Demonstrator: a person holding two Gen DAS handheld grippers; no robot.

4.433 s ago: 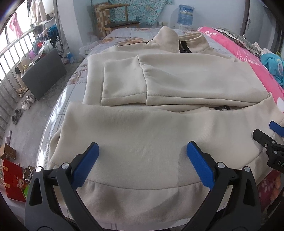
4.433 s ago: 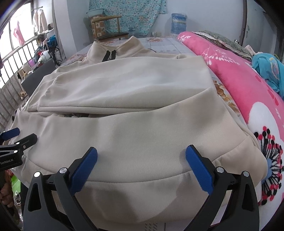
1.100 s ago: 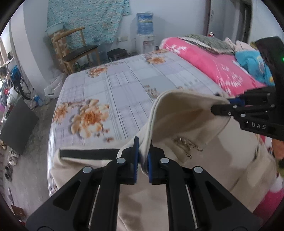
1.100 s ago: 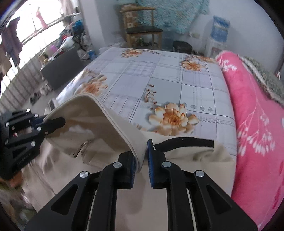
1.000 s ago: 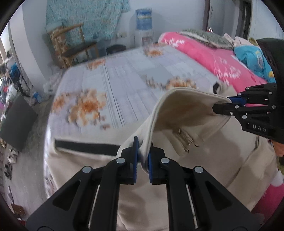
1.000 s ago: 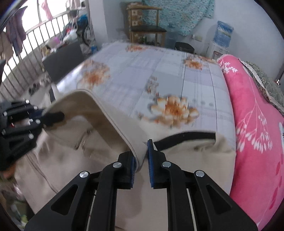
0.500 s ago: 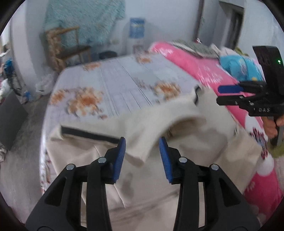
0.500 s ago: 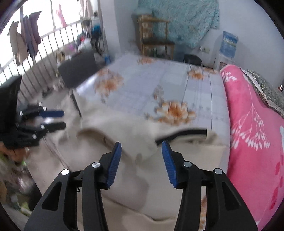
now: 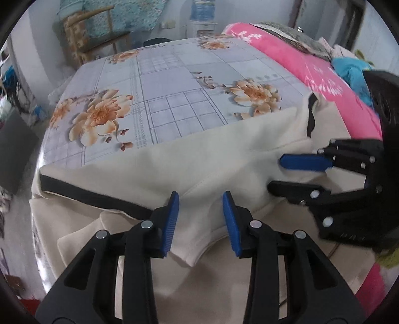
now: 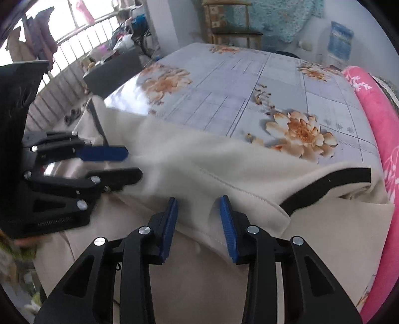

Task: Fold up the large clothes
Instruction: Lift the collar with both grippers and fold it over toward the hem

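Observation:
A cream sweatshirt (image 9: 224,154) with black trim lies folded on the near end of the bed, also in the right wrist view (image 10: 249,174). My left gripper (image 9: 200,219) is open, its blue pads either side of a fold edge, holding nothing. My right gripper (image 10: 198,219) is open too, over another part of that fold edge. Each gripper shows in the other's view: the right one (image 9: 294,172) at the right, the left one (image 10: 119,164) at the left, both with jaws apart.
The bed sheet (image 9: 162,82) with orange flowers stretches beyond the sweatshirt. A pink blanket (image 9: 311,67) runs along the right side. A wooden chair (image 9: 99,32) and a water dispenser (image 9: 202,15) stand at the far wall. Railings (image 10: 74,42) are at the left.
Both grippers had been shut on the sweatshirt's collar edge, carrying it. They have opened and let go; the fold now lies flat on the garment.

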